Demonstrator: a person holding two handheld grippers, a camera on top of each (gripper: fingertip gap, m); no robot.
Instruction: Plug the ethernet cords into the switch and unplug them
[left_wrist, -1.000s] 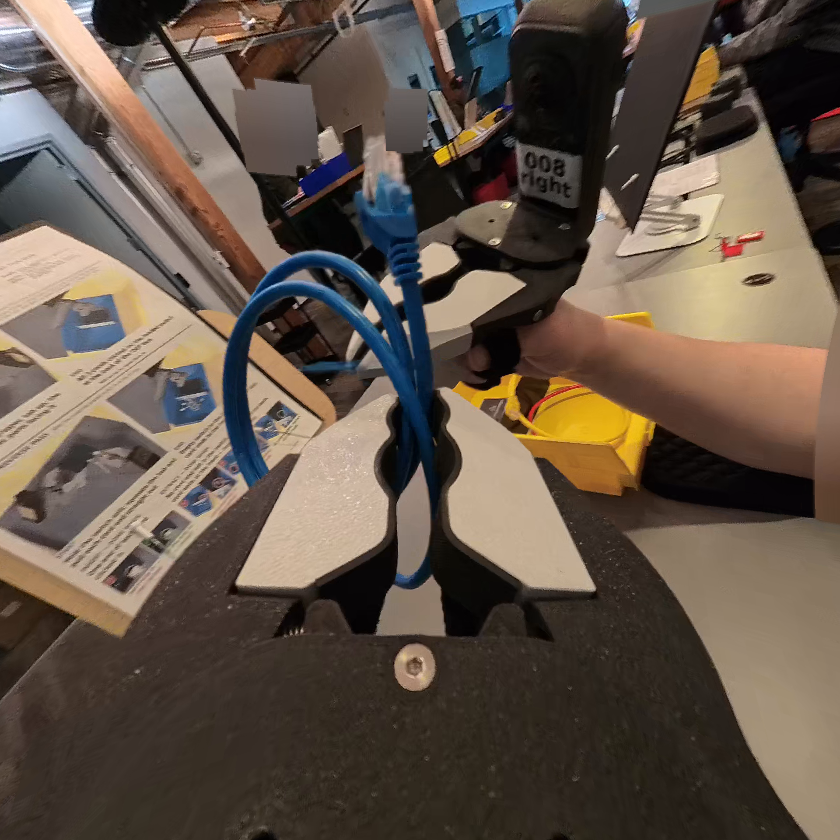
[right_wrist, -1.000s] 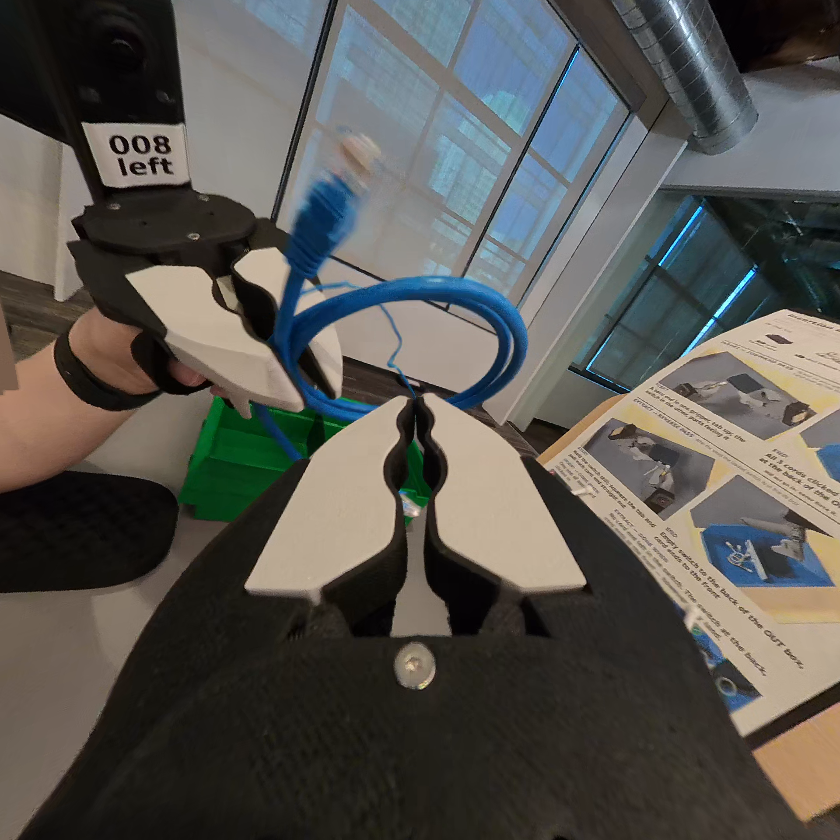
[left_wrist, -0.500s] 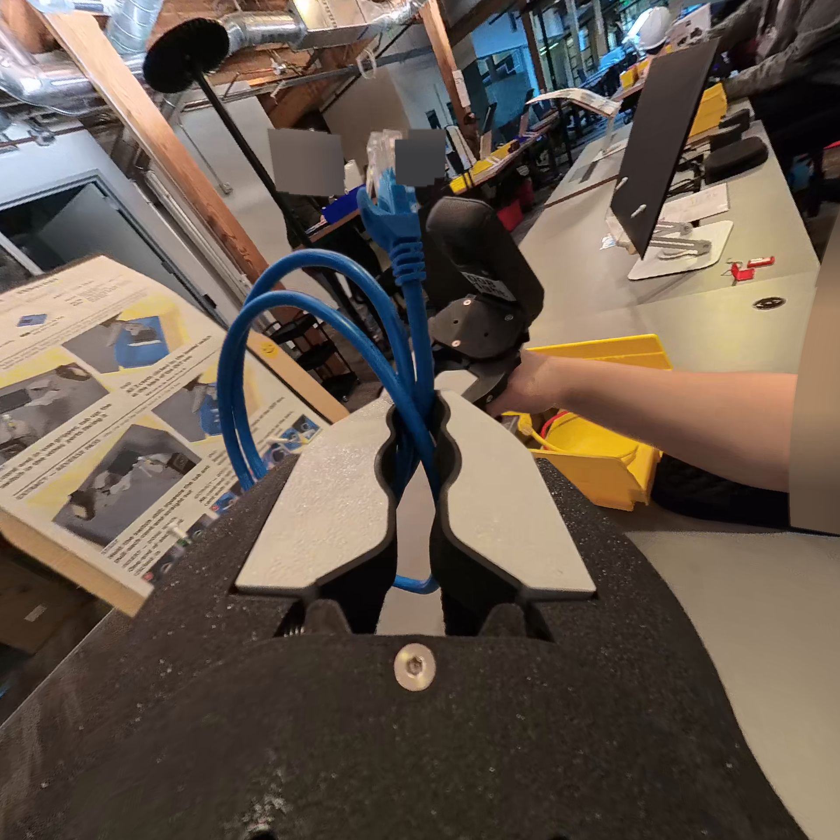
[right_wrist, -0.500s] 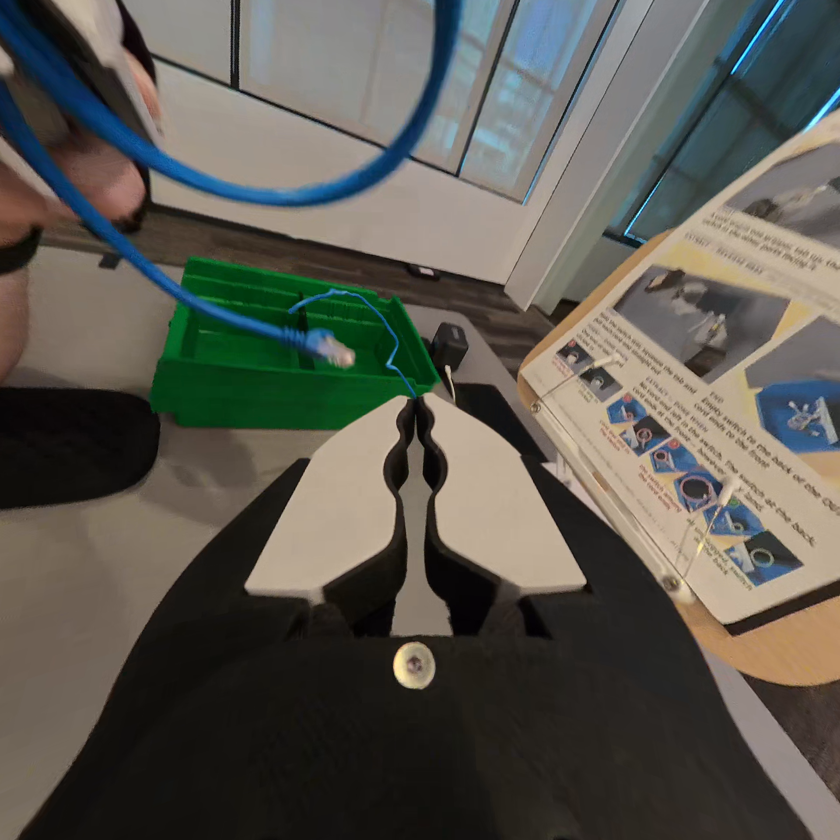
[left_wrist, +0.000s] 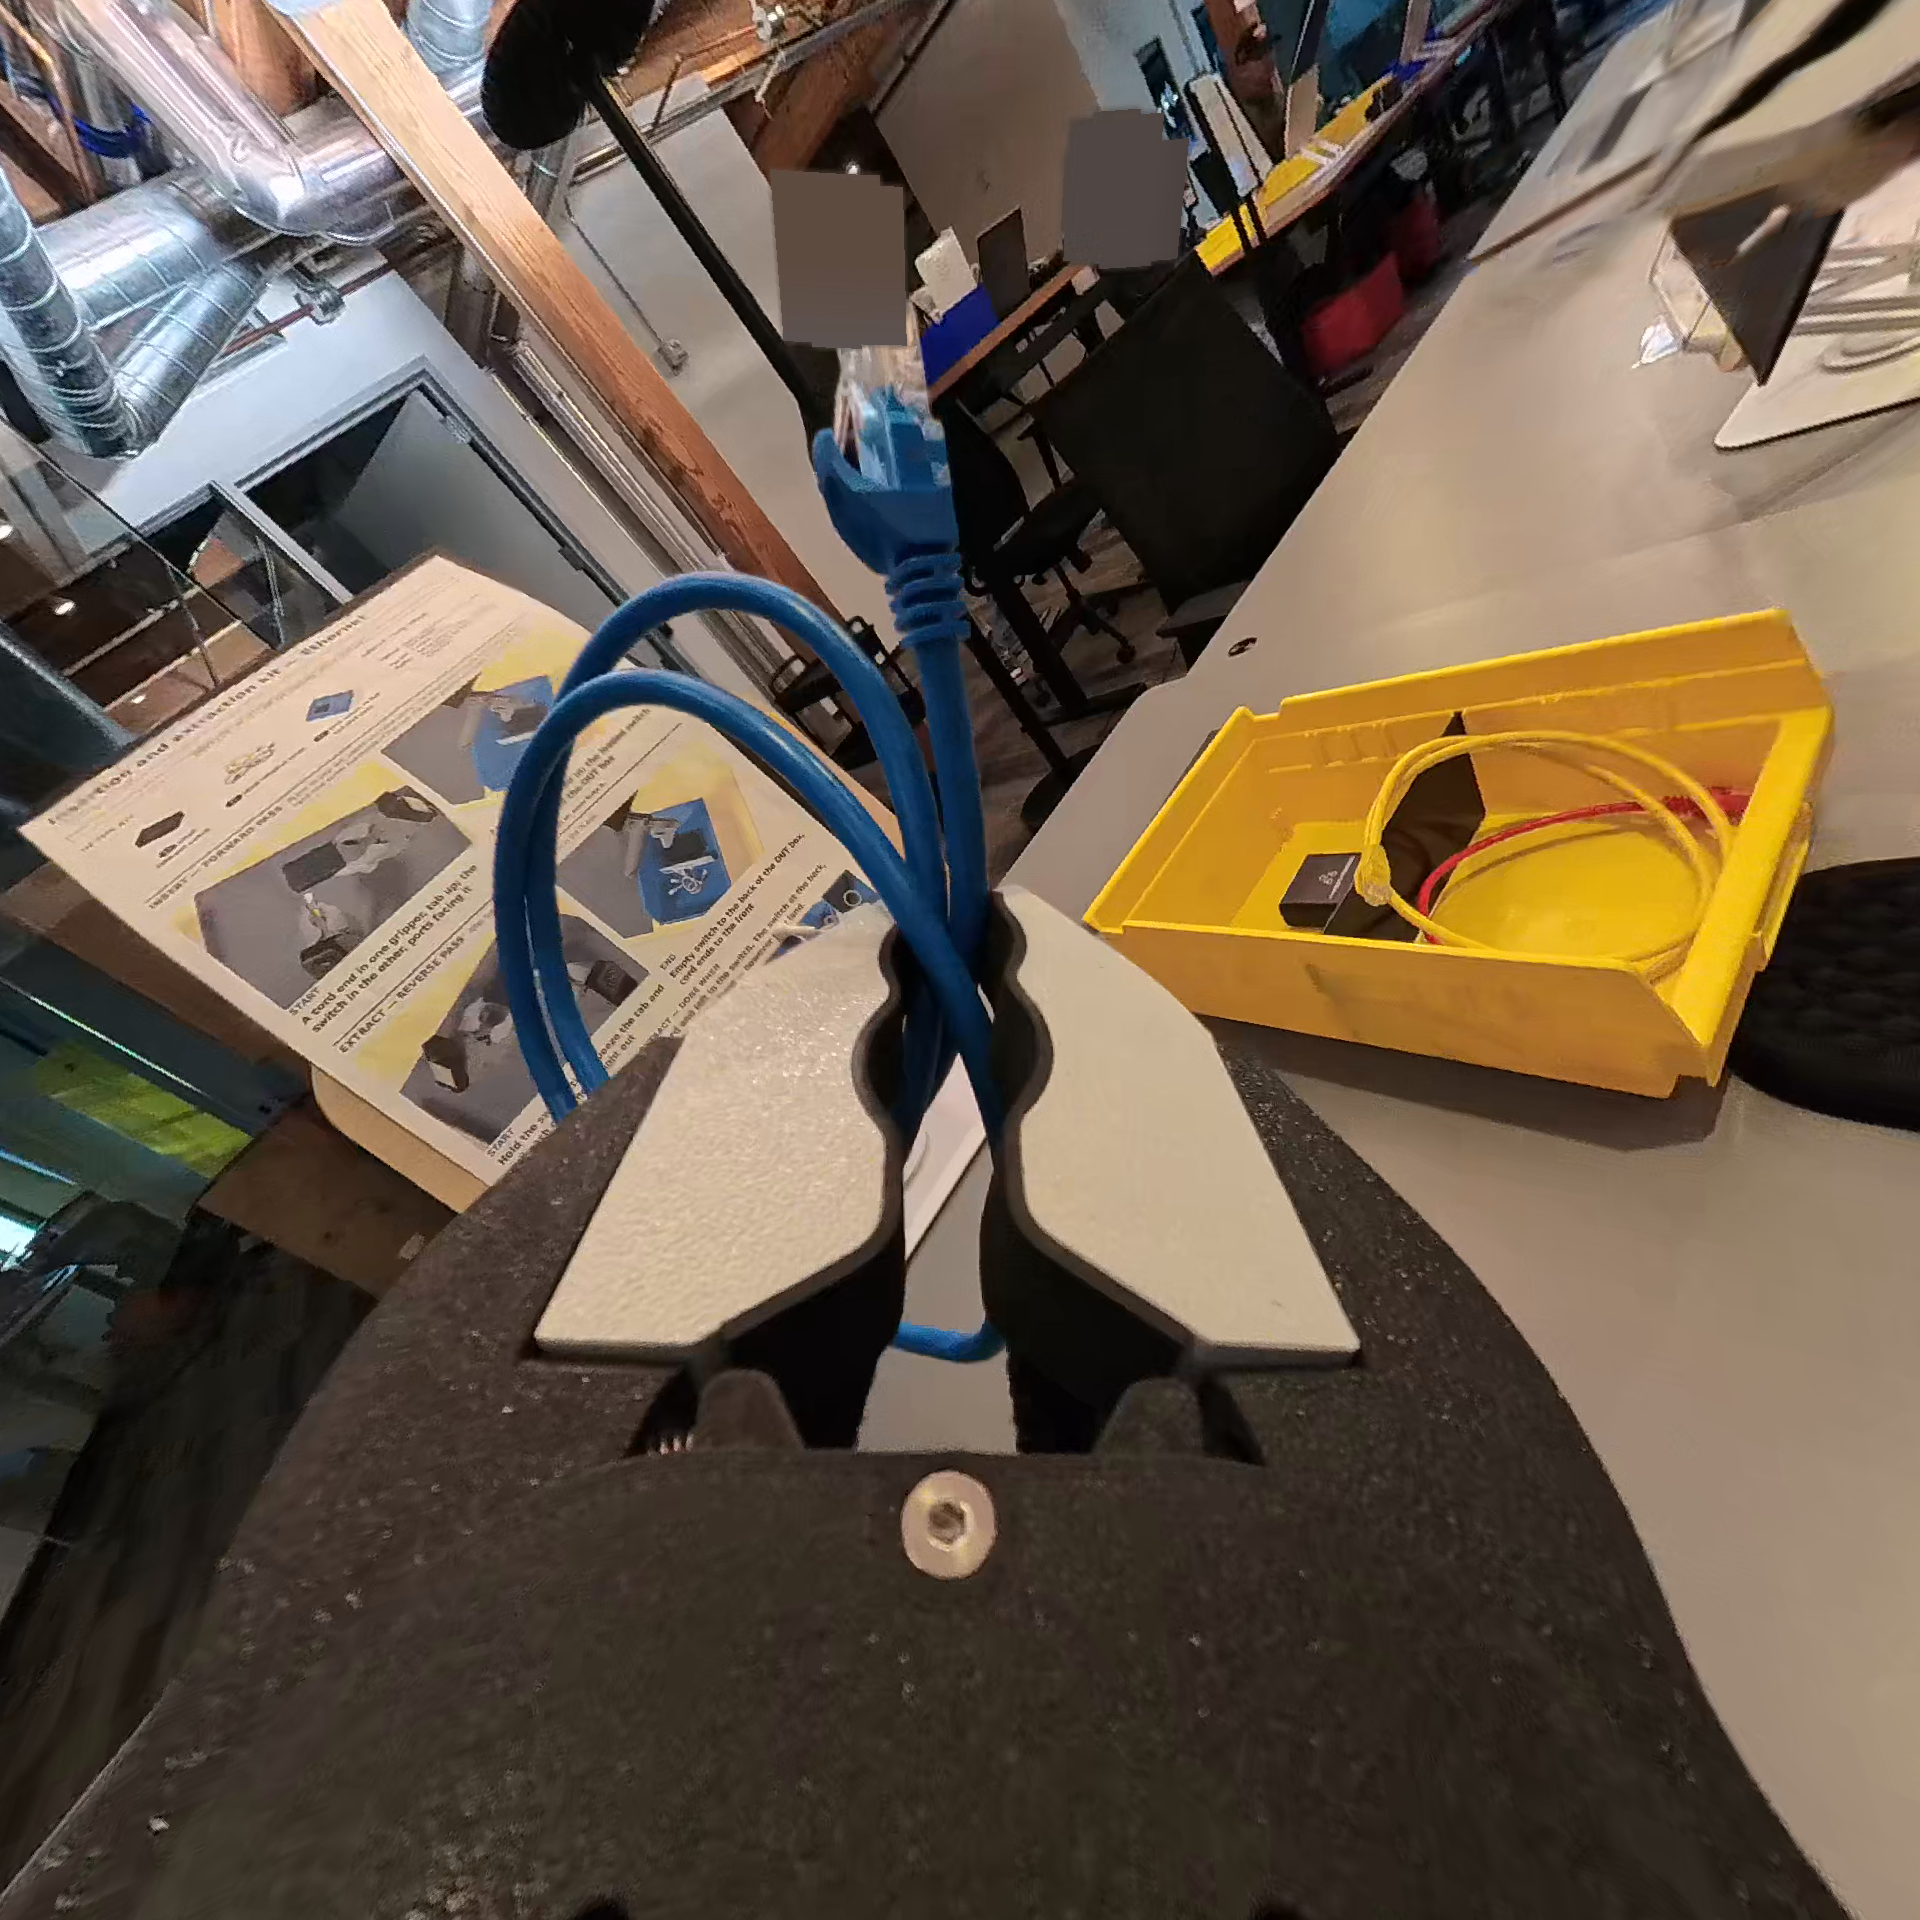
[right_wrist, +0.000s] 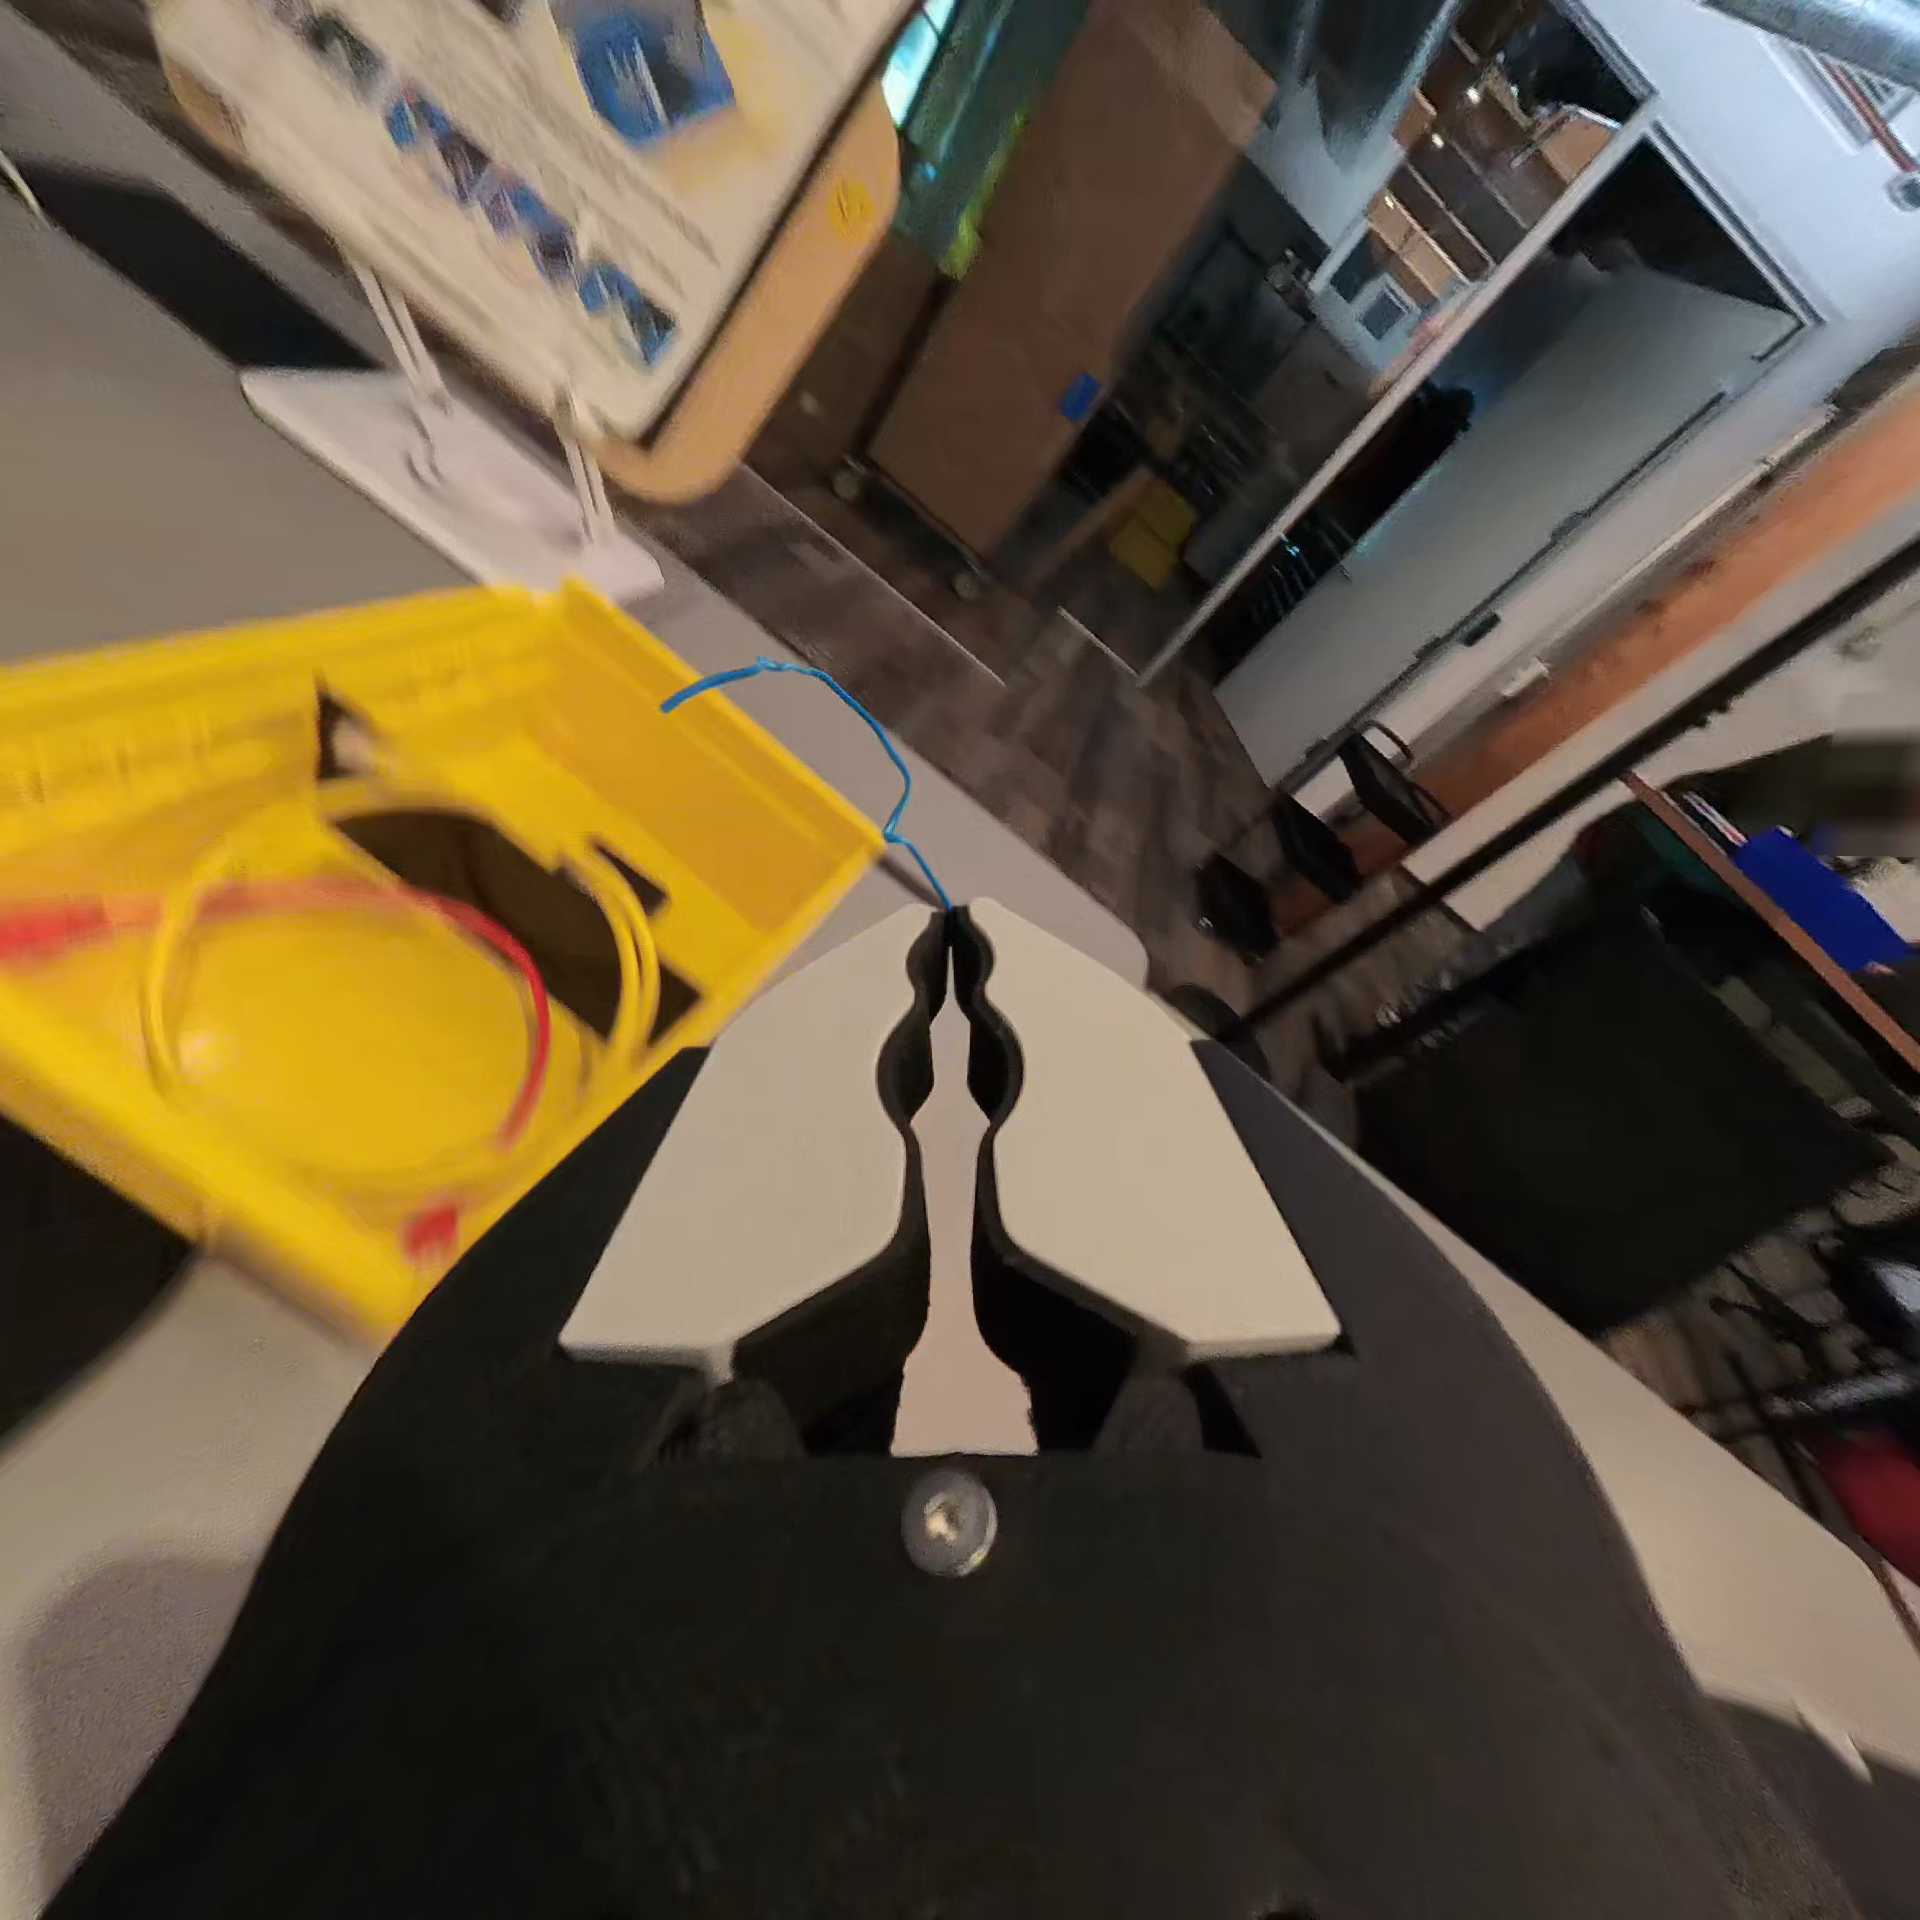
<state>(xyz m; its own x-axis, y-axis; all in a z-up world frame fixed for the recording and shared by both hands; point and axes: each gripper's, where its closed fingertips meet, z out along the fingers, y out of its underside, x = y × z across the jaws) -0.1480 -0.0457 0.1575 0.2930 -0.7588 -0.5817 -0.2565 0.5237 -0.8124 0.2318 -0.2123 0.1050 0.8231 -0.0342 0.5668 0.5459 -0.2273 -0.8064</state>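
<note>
left gripper (left_wrist: 951, 935) clamped on a coiled blue ethernet cord (left_wrist: 727, 748), several strands pinched between the pads, plug (left_wrist: 888, 447) standing upright above the fingertips. right gripper (right_wrist: 953, 920) closed tight, tips pinching a thin blue twist tie (right_wrist: 862, 727) that curls up and left over the yellow bin (right_wrist: 727, 758). bin sits on the grey table (left_wrist: 1558, 1299), holding a yellow cord (left_wrist: 1538, 842), a red cord (left_wrist: 1558, 821) and a small black box (left_wrist: 1325, 888). instruction sheet (left_wrist: 343, 831) leans at left.
</note>
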